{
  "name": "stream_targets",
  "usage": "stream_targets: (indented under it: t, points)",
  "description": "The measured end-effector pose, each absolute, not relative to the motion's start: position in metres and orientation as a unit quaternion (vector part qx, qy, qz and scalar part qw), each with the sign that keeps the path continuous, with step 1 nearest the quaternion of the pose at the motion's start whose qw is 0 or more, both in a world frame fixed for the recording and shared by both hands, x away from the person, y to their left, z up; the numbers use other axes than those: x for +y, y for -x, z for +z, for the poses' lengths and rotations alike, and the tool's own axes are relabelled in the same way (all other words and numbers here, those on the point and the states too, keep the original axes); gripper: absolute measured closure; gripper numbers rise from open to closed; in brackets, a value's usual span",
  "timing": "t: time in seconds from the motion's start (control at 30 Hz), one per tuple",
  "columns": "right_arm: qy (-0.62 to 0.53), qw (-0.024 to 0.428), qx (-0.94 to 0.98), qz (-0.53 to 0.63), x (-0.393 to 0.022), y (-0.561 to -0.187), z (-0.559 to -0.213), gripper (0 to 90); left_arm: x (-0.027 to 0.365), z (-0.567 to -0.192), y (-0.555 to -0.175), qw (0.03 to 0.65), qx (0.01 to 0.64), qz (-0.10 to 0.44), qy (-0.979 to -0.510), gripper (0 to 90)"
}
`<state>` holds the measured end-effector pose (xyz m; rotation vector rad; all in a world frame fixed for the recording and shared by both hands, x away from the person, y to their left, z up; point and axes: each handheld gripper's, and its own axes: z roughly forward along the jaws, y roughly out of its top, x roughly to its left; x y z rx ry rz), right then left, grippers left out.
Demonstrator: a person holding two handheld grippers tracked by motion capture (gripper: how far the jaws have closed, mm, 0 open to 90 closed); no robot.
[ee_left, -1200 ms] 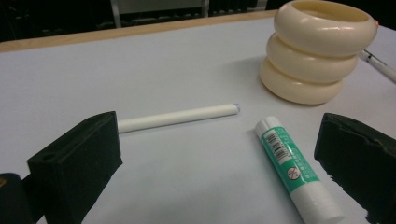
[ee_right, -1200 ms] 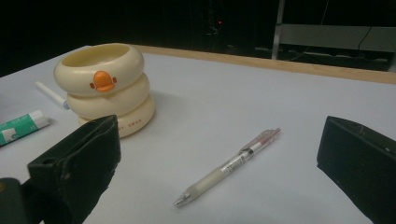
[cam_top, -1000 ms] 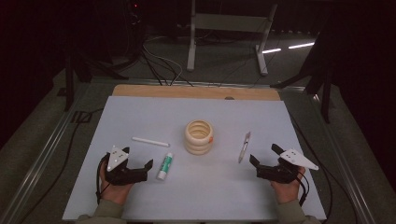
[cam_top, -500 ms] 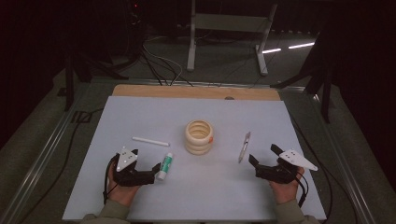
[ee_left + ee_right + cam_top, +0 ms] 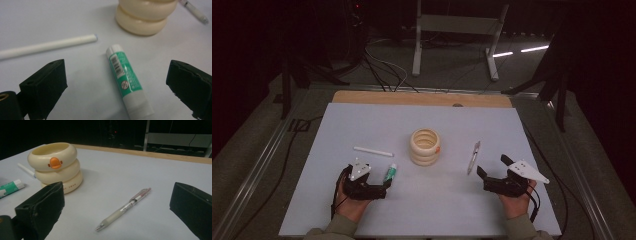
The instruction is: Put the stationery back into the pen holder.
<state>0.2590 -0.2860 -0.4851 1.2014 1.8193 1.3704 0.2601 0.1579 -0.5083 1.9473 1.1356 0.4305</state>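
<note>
- The surface [image 5: 362, 125] is a pale, matte sheet laid over a wooden board, whose bare strip shows along the far edge; it is smooth and evenly lit.
- Around it the room is dark: a grey floor, black cables trailing across it, a light metal stand [image 5: 452, 30] at the back and dark legs to either side.
- The glue stick [image 5: 127, 80] lies flat on the surface, a round white tube with a green label. The label carries a barcode and a small round symbol (the print is too fine to read).
- The left gripper [image 5: 384, 186] sits low with its black, blocky jaws spread wide on either side of the glue stick, holding nothing; in the left gripper view the tube lies between them, touching neither.
- A thin white stick [image 5: 47, 46], plain and cylindrical, lies just beyond the glue stick, apart from it.
- The cream holder [image 5: 56, 166] stands at the middle: three stacked, rounded rings, glossy, with an orange duck bill on the top ring and small lettering on the bottom ring (I cannot read it fully).
- The right gripper [image 5: 493, 172] is also wide open and empty; a clear-barrelled pen [image 5: 125, 208] with a frosted grip lies ahead, between its jaws.
</note>
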Motion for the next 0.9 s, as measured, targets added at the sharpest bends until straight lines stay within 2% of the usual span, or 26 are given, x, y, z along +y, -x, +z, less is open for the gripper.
stream_targets:
  t: [0.1,0.2,0.4,0.5,0.9]
  points:
    - [-0.449,0.280,0.677,0.511,-0.287,-0.259,-0.485,0.1,0.153,-0.512,-0.261,0.393,0.447,0.160,-0.787,9.2]
    - [-0.450,0.280,0.677,0.511,-0.287,-0.259,-0.485,0.0,0.146,-0.514,-0.261,0.377,0.441,0.162,-0.799,18.4]
    - [-0.452,0.282,0.675,0.510,-0.287,-0.259,-0.485,0.1,0.138,-0.523,-0.263,0.320,0.427,0.156,-0.831,55.9]
    - [-0.453,0.286,0.672,0.512,-0.288,-0.258,-0.484,0.1,0.144,-0.523,-0.267,0.327,0.431,0.142,-0.829,65.4]
    - [-0.456,0.286,0.670,0.512,-0.288,-0.258,-0.484,0.1,0.152,-0.523,-0.269,0.349,0.428,0.122,-0.825,65.8]
